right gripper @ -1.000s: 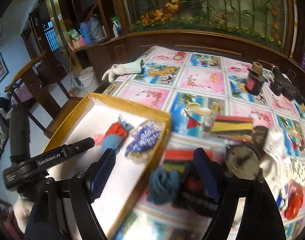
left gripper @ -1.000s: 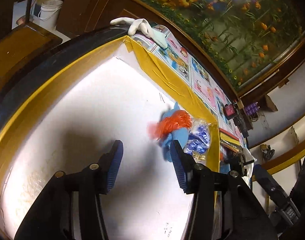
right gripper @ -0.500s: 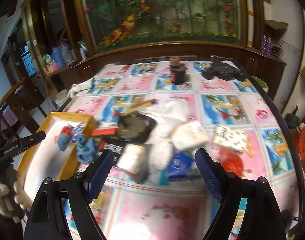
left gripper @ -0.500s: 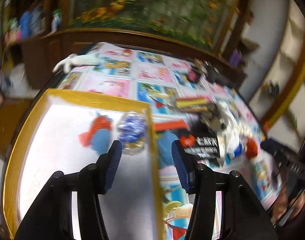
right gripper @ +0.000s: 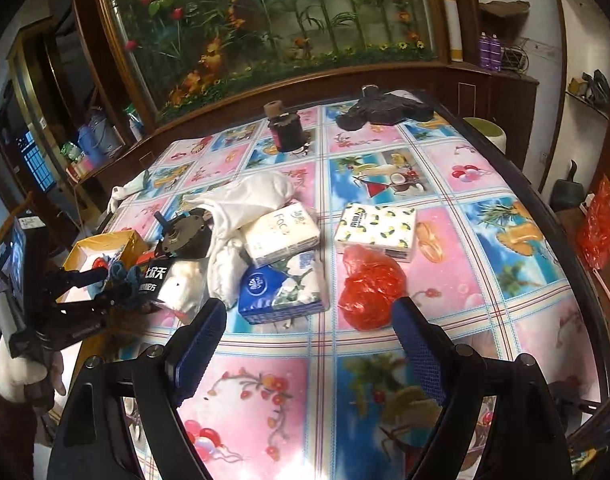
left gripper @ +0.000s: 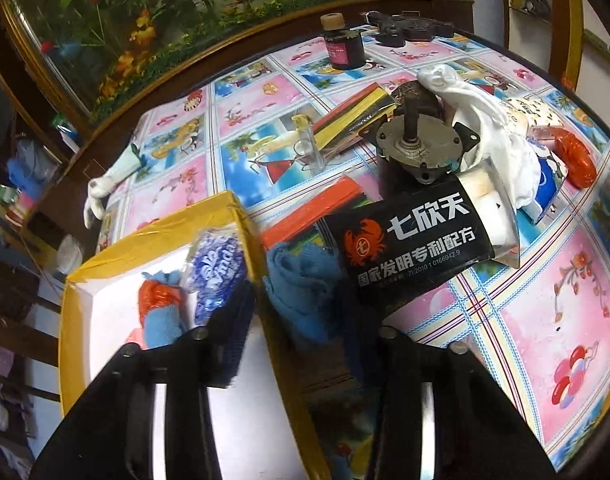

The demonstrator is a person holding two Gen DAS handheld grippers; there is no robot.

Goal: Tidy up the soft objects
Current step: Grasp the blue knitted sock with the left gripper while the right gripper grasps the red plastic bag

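Note:
My left gripper [left gripper: 301,328] is open, its fingers on either side of a blue cloth [left gripper: 301,292] that lies just outside the yellow-rimmed box [left gripper: 153,236]. The box holds an orange-and-blue bundle [left gripper: 161,308] and a blue-white packet [left gripper: 215,268]. My right gripper [right gripper: 309,340] is open and empty above the table, short of a blue tissue pack [right gripper: 281,292] and a red plastic bag [right gripper: 369,284]. Two more tissue packs [right gripper: 281,232] [right gripper: 377,228] and a white cloth [right gripper: 249,196] lie beyond. The left gripper shows in the right wrist view [right gripper: 117,284].
A metal motor [left gripper: 417,148], a black printed bag [left gripper: 413,244], coloured paper sheets [left gripper: 357,116], a dark bottle [right gripper: 287,128] and a black object [right gripper: 385,108] crowd the table. A white glove [left gripper: 105,184] lies at the far left edge.
My left gripper swung from over the box to the blue cloth beside it. My right gripper pulled back and turned right, so the tissue packs and red bag lie ahead.

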